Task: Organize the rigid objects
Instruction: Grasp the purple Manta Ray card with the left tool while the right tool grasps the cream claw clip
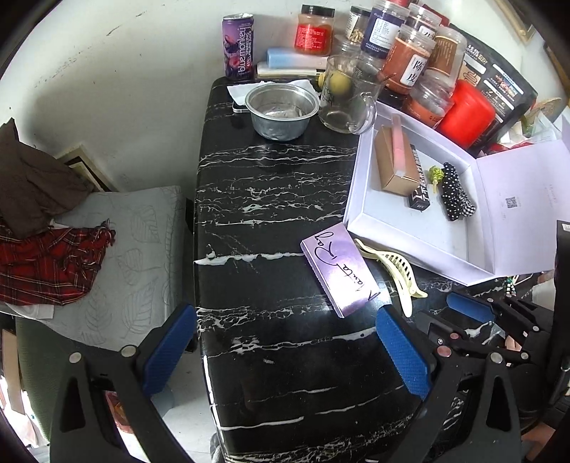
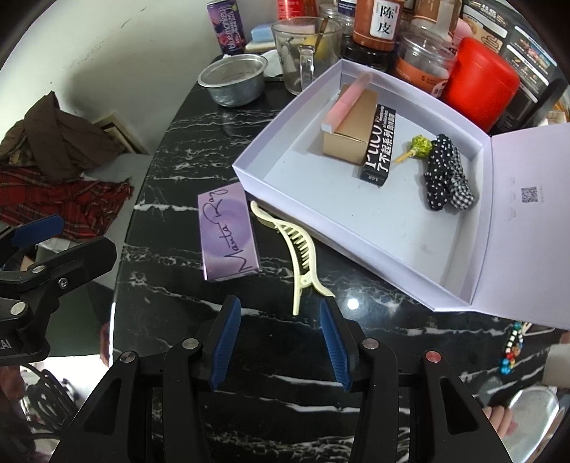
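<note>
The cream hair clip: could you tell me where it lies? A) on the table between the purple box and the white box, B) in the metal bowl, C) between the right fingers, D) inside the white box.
A: the hair clip lies on the table, with the purple box on one side and the white box on the other.

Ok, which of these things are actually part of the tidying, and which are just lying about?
Part of the job:
- purple box
- cream hair clip
- white open box, already holding small items

Just lying about:
- metal bowl
- glass mug
- soda can
- jars
- red canister
- clothes
</note>
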The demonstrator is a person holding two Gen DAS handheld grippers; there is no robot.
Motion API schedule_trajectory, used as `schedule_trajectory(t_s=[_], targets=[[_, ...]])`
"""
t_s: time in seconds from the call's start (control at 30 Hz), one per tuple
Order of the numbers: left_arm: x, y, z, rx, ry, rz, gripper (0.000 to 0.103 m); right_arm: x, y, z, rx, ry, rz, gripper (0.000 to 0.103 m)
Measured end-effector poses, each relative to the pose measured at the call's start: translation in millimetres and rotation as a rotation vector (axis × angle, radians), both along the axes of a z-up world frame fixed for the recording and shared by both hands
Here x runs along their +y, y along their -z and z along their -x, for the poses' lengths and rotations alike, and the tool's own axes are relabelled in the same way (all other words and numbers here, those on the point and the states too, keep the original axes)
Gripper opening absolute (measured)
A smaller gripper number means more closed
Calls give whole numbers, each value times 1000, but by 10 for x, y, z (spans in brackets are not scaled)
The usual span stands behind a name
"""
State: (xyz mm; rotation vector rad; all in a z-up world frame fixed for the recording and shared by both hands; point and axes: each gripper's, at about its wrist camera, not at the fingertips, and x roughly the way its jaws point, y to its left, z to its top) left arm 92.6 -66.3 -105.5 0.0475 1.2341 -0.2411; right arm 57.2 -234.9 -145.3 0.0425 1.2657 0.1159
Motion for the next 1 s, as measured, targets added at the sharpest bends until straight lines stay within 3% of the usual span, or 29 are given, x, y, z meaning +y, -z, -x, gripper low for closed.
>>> schedule_trajectory(t_s=[0.63, 0.7, 0.77, 1.0], targets=[[-205, 439, -275, 72, -1, 31, 103, -140, 514, -274, 43, 12, -12, 47], [-229, 476, -302, 83, -2, 41, 103, -136, 551, -293, 47, 10, -8, 44], [-264, 514, -322, 91, -4, 53, 103, -150, 577, -296, 55, 13, -8, 34], [-476, 680, -395, 120, 4, 69, 103, -314, 572, -209, 81, 55, -15, 34]])
